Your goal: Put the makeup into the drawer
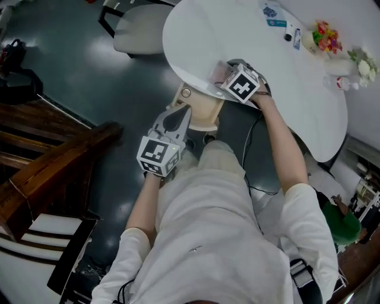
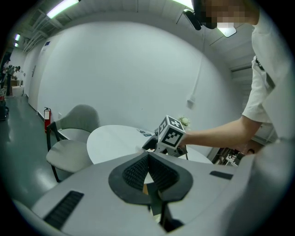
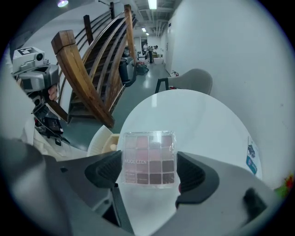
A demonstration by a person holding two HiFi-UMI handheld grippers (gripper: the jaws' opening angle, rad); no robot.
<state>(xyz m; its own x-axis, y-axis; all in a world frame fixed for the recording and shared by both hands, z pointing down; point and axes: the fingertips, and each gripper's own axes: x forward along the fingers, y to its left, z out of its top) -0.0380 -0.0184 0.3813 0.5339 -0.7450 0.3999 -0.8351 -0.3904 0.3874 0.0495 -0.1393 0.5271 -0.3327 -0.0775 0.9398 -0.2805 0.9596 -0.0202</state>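
My right gripper is shut on the makeup, a clear square eyeshadow palette of pink and brown pans, held flat between both pads. In the head view that right gripper holds the palette over the near edge of the round white table. A beige drawer stands open just below that edge, and shows again as the drawer left of the palette. My left gripper hangs near the drawer's left side. Its left gripper pads meet at the tips with nothing gripped.
A grey chair stands beyond the table. A dark wooden staircase runs along my left. Flowers and small packets lie on the table's far side. My legs are close under the drawer.
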